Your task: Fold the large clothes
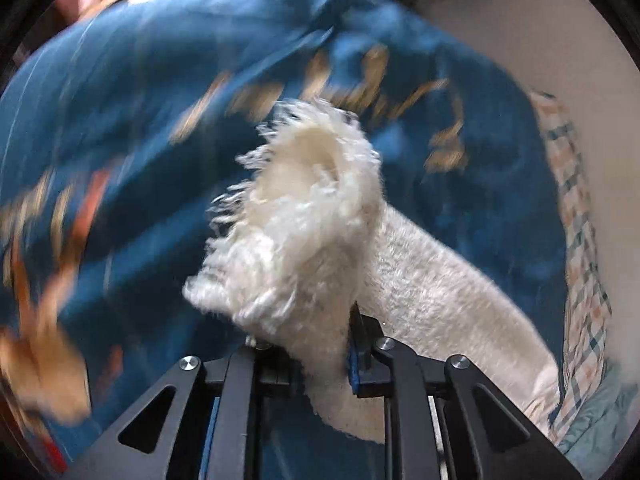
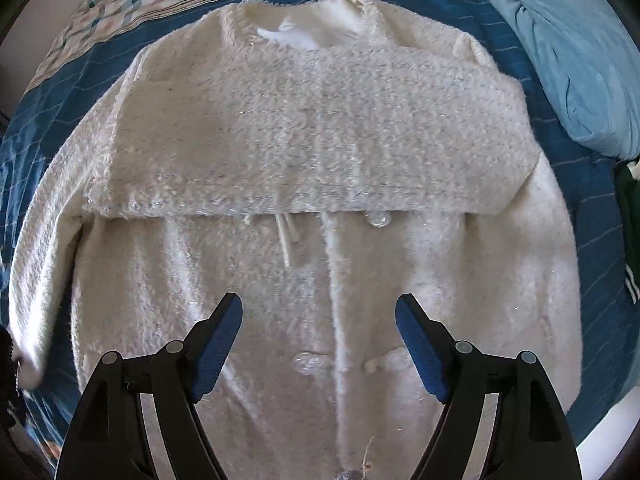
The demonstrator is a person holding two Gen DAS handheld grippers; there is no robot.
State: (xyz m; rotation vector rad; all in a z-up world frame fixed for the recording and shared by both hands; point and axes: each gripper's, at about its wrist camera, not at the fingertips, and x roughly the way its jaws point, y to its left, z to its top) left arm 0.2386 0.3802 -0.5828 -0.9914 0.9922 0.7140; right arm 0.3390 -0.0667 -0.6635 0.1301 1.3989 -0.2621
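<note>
Pinching the fluffy sleeve cuff [image 1: 304, 216] in our left gripper [image 1: 320, 360], right gripper [image 2: 319, 340] spread empty over the white coat [image 2: 304, 152]; slippery pile could slip free mid-fold.

One gripper pinches, the other one waits open.

Your left gripper [image 1: 320, 344] points steeply down with its jaws squeezed tight on the fluffy white sleeve [image 1: 304, 240]. Your right gripper [image 2: 319, 312] points straight down, its jaws spread wide apart, and nothing is held between them.

Cream jacket [image 2: 304, 152], blue striped bedspread [image 2: 592, 184]
</note>
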